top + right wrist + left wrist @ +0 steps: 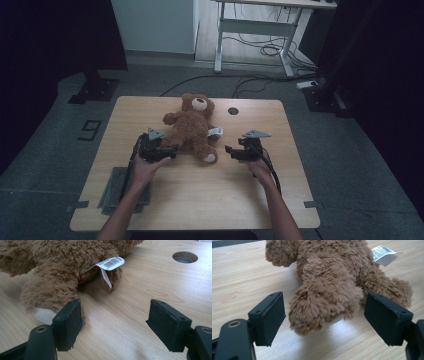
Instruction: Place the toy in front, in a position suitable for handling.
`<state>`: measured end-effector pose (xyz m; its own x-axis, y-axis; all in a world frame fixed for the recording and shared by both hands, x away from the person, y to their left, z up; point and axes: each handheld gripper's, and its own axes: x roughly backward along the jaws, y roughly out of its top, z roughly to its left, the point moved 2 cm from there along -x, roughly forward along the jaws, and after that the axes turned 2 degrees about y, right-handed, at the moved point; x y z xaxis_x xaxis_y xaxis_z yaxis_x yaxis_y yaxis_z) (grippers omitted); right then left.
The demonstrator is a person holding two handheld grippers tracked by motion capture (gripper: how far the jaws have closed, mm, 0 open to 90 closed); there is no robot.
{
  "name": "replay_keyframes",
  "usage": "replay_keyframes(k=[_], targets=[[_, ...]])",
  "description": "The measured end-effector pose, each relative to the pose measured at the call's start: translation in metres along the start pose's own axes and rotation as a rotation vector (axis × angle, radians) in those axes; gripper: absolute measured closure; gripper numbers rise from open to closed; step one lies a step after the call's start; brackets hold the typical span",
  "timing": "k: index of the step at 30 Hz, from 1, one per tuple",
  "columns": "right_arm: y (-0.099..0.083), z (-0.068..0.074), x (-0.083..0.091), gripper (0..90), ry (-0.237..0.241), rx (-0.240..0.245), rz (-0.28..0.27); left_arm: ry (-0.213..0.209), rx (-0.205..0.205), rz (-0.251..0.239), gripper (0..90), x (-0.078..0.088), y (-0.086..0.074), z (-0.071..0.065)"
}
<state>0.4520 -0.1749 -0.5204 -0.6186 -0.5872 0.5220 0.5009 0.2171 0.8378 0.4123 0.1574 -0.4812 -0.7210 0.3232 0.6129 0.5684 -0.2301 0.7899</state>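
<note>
The left gripper [324, 320] is seen with its black jaws spread wide, and no pad is pressed on anything. Between the jaws, slightly ahead of them, one leg of the fluffy brown plush teddy bear [329, 285] is found, with clear gaps on both sides. Beyond that leg the bear's body is stretched away from the gripper, and a white printed tag [383, 252] is seen past its far flank. In the high view the left gripper [172, 150] is held just beside the bear's [192, 127] lower body, on the light wooden table [200, 195].

The right gripper [113, 320] is also held spread, with only bare table [140, 295] between its jaws. The bear's [57, 267] other leg, with its pale sole, is located just beside the jaw on the view's left side; whether they touch cannot be told. Farther ahead, the white barcode tag [111, 263] is seen hanging from the plush, and a round hole [185, 257] in the table lies well beyond the other jaw. In the high view the right gripper [229, 149] is pointed towards the bear's foot, near it.
</note>
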Motion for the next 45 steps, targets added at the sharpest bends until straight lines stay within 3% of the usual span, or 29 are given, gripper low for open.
replay_keyframes(k=[5, 12, 17, 26, 45], targets=[[0.005, 0.001, -0.001, 26.9, 0.0, 0.007, -0.005, -0.005, 0.015, 0.006, 16.8, -0.007, 0.001, 0.0], [0.009, 0.002, -0.008, 26.8, 0.011, 0.005, 0.002, 0.02, 0.011, 0.014, 16.8, -0.014, 0.0, 0.005], [0.008, 0.007, -0.015, 26.6, 0.005, 0.026, 0.02, 0.013, 0.011, 0.027, 16.4, -0.018, -0.001, 0.006], [0.011, 0.008, -0.027, 26.5, 0.012, 0.022, 0.035, 0.008, 0.001, 0.045, 17.5, -0.024, -0.003, 0.004], [0.029, 0.006, -0.061, 29.1, 0.007, 0.031, 0.053, 0.01, 0.005, 0.057, 35.2, -0.033, -0.005, -0.001]])
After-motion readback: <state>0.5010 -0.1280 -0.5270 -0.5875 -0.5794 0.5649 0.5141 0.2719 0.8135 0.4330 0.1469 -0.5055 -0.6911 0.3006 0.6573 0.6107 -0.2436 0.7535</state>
